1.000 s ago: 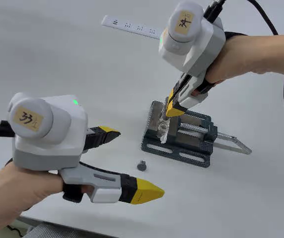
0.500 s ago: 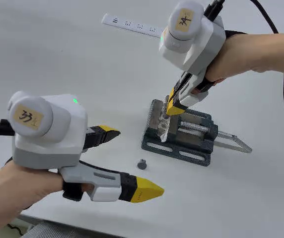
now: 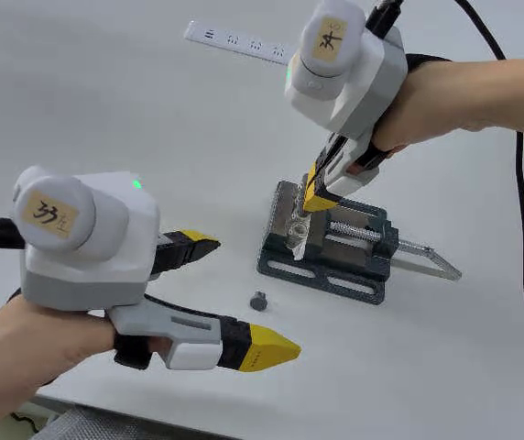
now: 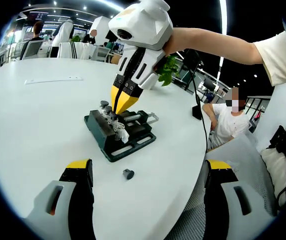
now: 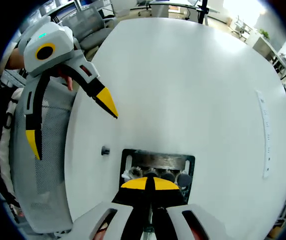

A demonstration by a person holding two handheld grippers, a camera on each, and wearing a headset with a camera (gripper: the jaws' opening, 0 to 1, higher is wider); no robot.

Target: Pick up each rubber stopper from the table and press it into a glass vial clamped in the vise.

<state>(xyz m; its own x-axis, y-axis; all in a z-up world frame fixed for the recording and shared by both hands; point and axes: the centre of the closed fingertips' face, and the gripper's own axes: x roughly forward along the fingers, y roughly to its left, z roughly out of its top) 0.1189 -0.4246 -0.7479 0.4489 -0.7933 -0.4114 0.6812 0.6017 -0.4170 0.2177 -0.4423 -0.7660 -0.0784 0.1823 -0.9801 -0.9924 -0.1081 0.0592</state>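
On the tabletop (image 3: 152,137), the vise (image 3: 331,275) just below the right hand-held gripper (image 3: 315,200) clamps a row of glass vials (image 5: 168,176). About three look capped and one end vial appears open, so I judge one pick and press is left. That gripper's jaws are pressed together on nothing visible, their tips slightly higher than a second ago. The left hand-held gripper (image 4: 148,164) hangs spread and empty, and the last rubber stopper (image 3: 259,300) lies unmoved just ahead of it.
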